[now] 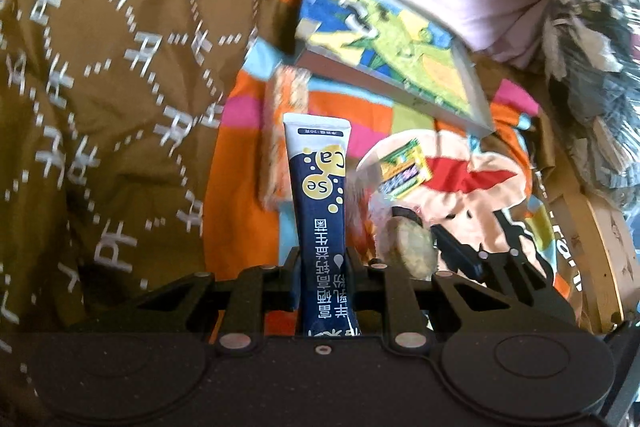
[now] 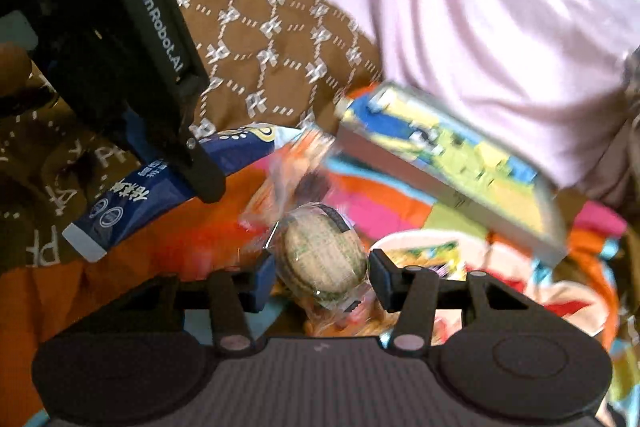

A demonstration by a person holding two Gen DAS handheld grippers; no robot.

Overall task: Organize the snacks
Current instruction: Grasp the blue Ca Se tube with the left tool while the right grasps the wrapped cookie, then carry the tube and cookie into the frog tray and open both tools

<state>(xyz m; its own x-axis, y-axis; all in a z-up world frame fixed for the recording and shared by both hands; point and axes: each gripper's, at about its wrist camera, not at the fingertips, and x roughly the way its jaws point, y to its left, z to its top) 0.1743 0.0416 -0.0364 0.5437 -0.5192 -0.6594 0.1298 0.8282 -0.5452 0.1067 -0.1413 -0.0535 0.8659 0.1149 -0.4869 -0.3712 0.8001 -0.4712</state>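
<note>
We grip the navy stick sachet (image 1: 320, 211) in our nearly closed left gripper (image 1: 323, 259) and the wrapped round cake (image 2: 324, 255) in our right gripper (image 2: 322, 275), jaws pinching its sides, both just in front of the colourful box (image 1: 396, 43), presumably where snacks go.

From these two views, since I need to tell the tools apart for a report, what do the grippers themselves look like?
Both are black plastic with linkage bars on silver rivets and round discs at the base. The right gripper has blue finger pads and a ribbed grey body; the left gripper carries white "GenRobot.AI" lettering along its side.
</note>
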